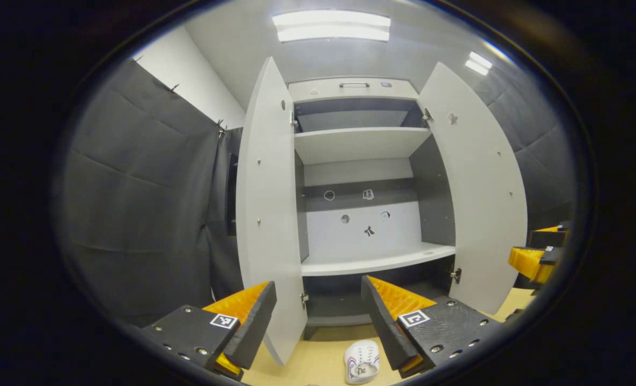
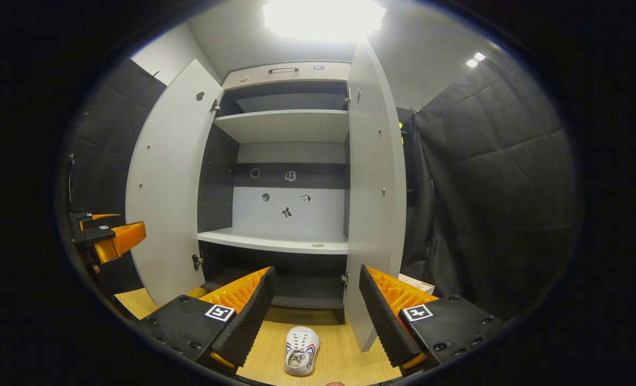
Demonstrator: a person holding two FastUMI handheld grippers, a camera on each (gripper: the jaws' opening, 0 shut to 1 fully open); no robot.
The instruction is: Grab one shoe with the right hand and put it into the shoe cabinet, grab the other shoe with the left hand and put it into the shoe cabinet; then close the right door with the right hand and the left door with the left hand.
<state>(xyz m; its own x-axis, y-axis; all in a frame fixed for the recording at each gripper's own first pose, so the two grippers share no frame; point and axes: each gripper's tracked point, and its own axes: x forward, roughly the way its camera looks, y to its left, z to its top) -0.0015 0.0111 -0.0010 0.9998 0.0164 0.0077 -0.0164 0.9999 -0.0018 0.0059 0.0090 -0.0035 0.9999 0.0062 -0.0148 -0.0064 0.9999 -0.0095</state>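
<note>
Both grippers hung apart in front of the shoe cabinet [image 1: 358,145], each with its jaws spread wide and nothing between them. The left gripper [image 1: 318,316] faced the gap by the left door [image 1: 270,214]; the right gripper [image 2: 315,305] looked past the right door [image 2: 374,203]. Both doors stood swung out, presumably so the shelves [image 2: 275,242] could take the shoes. A white shoe [image 2: 301,351] lay on the wooden floor [image 2: 339,364] just before the cabinet, toe toward it, below and between the right gripper's fingers, which seemed the reason that hand was held there. The same sort of shoe [image 1: 362,362] lay near the left gripper; whether it was the same one I couldn't tell
</note>
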